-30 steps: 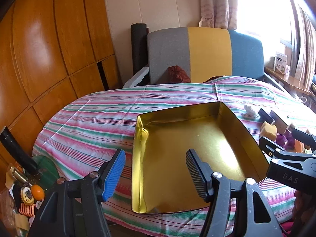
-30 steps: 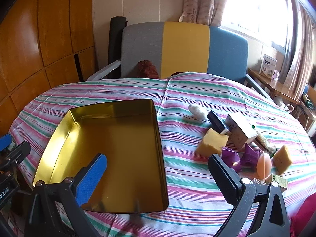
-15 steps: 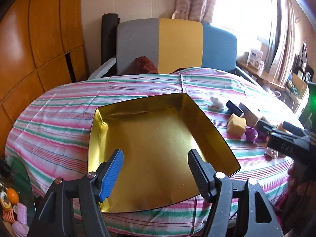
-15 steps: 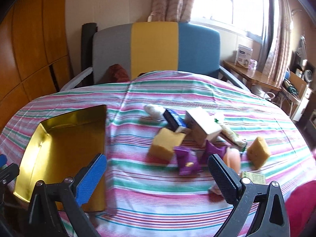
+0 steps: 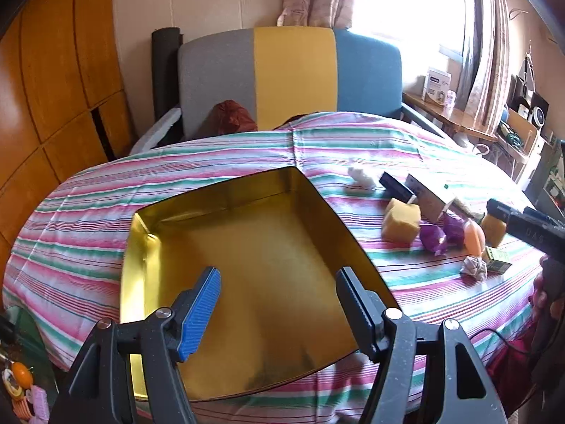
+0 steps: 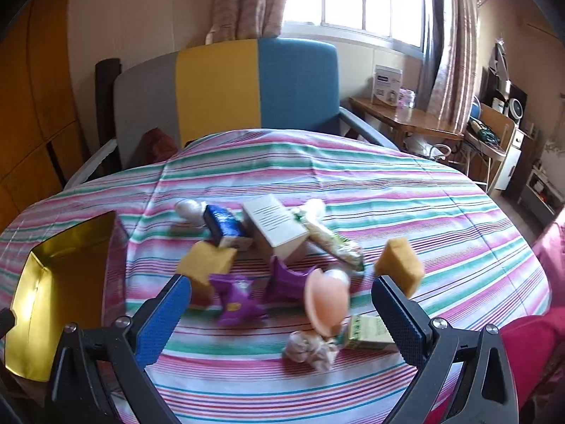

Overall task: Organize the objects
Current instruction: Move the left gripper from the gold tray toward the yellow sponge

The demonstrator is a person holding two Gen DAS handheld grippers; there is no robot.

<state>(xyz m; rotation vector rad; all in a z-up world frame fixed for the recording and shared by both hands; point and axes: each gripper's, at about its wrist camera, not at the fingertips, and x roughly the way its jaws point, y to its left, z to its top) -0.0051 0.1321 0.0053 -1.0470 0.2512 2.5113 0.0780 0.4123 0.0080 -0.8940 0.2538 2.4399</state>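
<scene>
An empty gold tin tray lies on the striped table; its corner shows at the left of the right wrist view. My left gripper is open and empty above the tray's near part. My right gripper is open and empty, facing a cluster of small items: yellow sponges, purple wrappers, a peach egg-shaped thing, a white box, a blue packet. The same cluster shows right of the tray in the left wrist view.
A grey, yellow and blue chair stands behind the table. Wooden cabinets fill the left wall. A side table with a box stands under the window at right. A crumpled wrapper and green carton lie near the front edge.
Both grippers have swung to the right. The right gripper's view has gone from the tray to the item cluster, and come closer to it. Both stay open.
</scene>
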